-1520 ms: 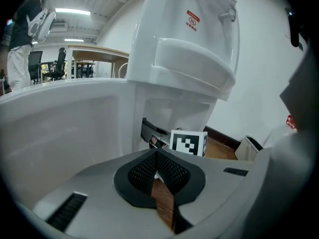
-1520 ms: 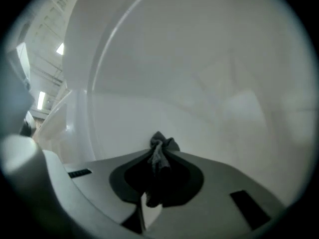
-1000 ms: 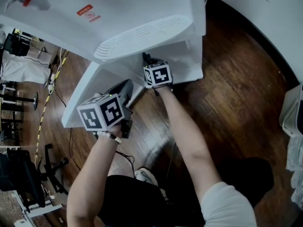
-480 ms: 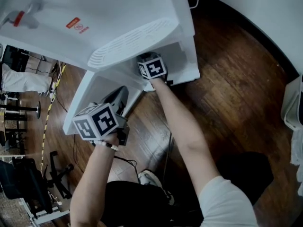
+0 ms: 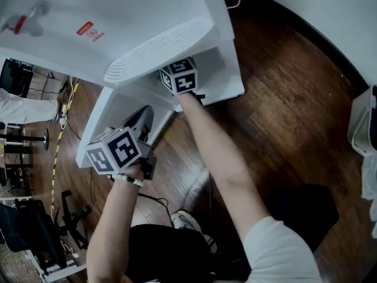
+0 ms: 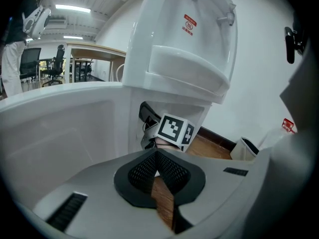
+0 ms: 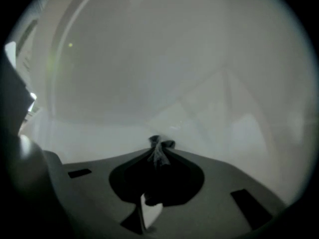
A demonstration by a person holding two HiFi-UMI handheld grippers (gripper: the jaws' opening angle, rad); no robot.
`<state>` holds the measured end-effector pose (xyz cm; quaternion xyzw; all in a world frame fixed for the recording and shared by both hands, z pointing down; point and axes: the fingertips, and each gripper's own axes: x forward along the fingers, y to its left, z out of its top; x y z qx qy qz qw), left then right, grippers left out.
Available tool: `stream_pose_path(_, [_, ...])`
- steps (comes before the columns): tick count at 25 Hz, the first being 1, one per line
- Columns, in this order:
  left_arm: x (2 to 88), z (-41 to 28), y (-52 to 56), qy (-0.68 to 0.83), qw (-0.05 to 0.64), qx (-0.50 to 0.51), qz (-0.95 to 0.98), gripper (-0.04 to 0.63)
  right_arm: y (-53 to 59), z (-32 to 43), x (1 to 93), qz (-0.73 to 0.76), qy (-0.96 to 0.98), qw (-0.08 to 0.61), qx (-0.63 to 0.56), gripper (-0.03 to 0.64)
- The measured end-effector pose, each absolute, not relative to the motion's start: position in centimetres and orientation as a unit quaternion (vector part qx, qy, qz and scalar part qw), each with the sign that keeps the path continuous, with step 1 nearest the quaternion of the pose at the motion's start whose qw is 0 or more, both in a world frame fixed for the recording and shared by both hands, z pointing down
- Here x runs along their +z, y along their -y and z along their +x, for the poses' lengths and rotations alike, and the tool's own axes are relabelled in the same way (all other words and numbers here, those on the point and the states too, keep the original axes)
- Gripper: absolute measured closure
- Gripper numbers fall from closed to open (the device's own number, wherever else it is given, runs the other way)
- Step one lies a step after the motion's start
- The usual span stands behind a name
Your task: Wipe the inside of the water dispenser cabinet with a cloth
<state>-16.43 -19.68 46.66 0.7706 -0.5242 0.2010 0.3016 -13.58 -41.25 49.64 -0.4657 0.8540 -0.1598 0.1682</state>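
Note:
The white water dispenser (image 5: 118,28) stands with its lower cabinet (image 5: 221,69) open and the door (image 5: 97,128) swung out to the left. My right gripper's marker cube (image 5: 178,75) sits at the cabinet mouth, its jaws hidden under the drip tray. In the right gripper view, my right gripper (image 7: 159,147) is shut on a grey cloth (image 7: 158,153), with the dim white inner wall (image 7: 199,83) just ahead. My left gripper (image 5: 145,114) is shut on nothing beside the door's edge. The left gripper (image 6: 156,152) looks at the right one's cube (image 6: 174,129).
Dark wood floor (image 5: 283,99) lies around the dispenser. A white bin (image 5: 362,128) stands at the right edge. A cable (image 5: 159,202) runs on the floor by my feet. Stands and a chair (image 5: 35,229) crowd the left side. Desks (image 6: 94,59) are farther back.
My right gripper has pushed further up and left into the cabinet with the cloth. The left gripper has drifted slightly left by the door.

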Motion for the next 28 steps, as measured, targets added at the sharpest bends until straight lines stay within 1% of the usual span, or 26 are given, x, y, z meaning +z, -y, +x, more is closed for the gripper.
stream_pose_path(3, [46.7, -16.8, 19.5, 0.524, 0.303, 0.202, 0.769, 0.606, 42.9, -11.7, 52.5, -0.517, -0.809, 0.148, -0.237, 0.572])
stream_pose_path(6, [46.6, -17.3, 19.5, 0.527, 0.308, 0.197, 0.767, 0.606, 43.0, -11.9, 56.9, -0.521, -0.788, 0.12, -0.305, 0.572])
stream_pose_path(9, [46.6, -17.1, 19.5, 0.525, 0.311, 0.195, 0.768, 0.606, 42.5, -12.3, 61.1, -0.525, -0.77, 0.08, -0.353, 0.572])
stream_pose_path(14, [46.6, -16.4, 19.4, 0.518, 0.307, 0.201, 0.773, 0.606, 41.6, -12.2, 65.1, -0.534, -0.736, 0.048, -0.414, 0.555])
stream_pose_path(16, [46.5, -16.5, 19.4, 0.519, 0.307, 0.199, 0.772, 0.606, 41.6, -11.2, 65.3, -0.552, -0.726, 0.061, -0.407, 0.557])
stream_pose_path(21, [46.2, -16.4, 19.5, 0.521, 0.303, 0.2, 0.773, 0.606, 41.9, -7.4, 63.3, -0.587, -0.713, 0.136, -0.359, 0.557])
stream_pose_path(24, [46.0, -16.2, 19.7, 0.521, 0.3, 0.198, 0.774, 0.606, 42.2, -7.3, 61.2, -0.584, -0.726, 0.151, -0.33, 0.562])
stream_pose_path(28, [46.1, -15.9, 19.8, 0.521, 0.296, 0.202, 0.775, 0.606, 42.7, -7.2, 56.8, -0.574, -0.734, 0.203, -0.302, 0.563])
